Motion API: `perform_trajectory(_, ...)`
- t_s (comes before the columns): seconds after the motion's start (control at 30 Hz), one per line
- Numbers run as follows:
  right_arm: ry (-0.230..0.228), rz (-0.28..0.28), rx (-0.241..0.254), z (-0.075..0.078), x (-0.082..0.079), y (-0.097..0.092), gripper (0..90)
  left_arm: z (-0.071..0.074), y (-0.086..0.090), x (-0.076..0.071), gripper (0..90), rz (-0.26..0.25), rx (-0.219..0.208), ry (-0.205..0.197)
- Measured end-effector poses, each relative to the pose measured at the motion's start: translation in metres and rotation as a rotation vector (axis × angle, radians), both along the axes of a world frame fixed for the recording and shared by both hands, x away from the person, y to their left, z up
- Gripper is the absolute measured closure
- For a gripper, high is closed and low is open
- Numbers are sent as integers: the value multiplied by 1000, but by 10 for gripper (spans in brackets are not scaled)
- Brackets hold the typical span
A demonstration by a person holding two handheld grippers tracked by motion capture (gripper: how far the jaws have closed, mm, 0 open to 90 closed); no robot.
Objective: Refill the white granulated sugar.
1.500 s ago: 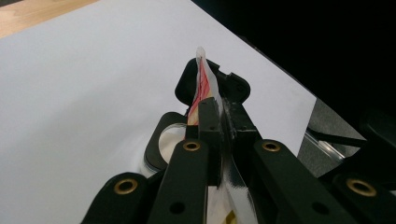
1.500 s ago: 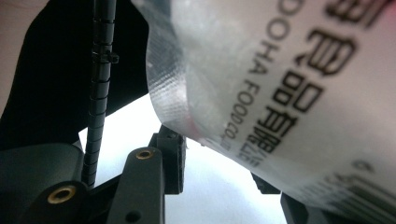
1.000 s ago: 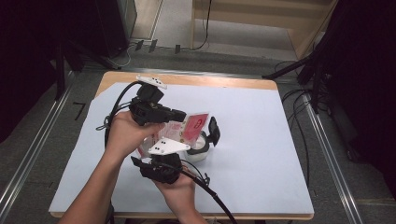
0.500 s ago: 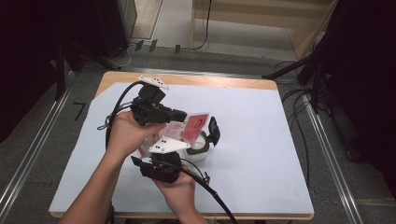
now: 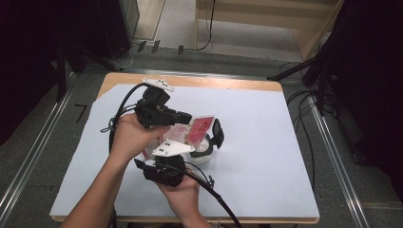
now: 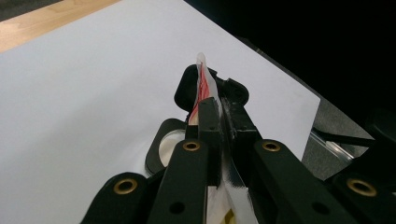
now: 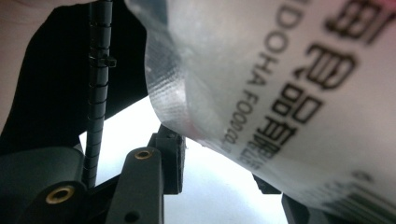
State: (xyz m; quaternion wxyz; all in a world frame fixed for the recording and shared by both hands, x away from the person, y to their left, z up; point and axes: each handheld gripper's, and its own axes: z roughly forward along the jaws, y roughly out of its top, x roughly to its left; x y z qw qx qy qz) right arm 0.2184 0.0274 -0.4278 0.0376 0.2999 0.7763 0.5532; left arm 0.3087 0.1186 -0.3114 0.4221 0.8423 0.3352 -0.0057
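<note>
High view and its earlier pictures are matched almost exactly: nothing has been shifted, so the work is judged paused mid-grip, with the opening of the packet not yet done. Nearest, close to the front edge of the table [image 5: 228, 81], the right gripper [image 7: 219, 177] is held under the packet [image 5: 198, 128]. Its jaws are seen spread apart in the right gripper view, but whether they press on the foil cannot be told. Just beyond, the packet is pinched upright at its edge by the tightly closed jaws of the left gripper [image 6: 215, 105], above a white bowl [image 5: 203, 154]. Farther off, the white sheet [image 5: 266, 142] is left bare to the right and toward the far side, so ample room is offered there. The near edge is crowded by both forearms.
</note>
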Motion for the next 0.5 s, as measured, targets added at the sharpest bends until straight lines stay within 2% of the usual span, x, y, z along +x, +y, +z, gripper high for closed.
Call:
perform_trajectory(0.2,-4,-11,0,0,0,-3,618,1,-3,-1,876,0,-6,-21)
perform_trajectory(0.4,-5,-15,5,1,1,-4,618,2,-4,-3,873,-6,-14,-20)
perform_trajectory(0.5,-8,-7,11,1,0,-3,617,3,-4,-3,874,-6,2,-24)
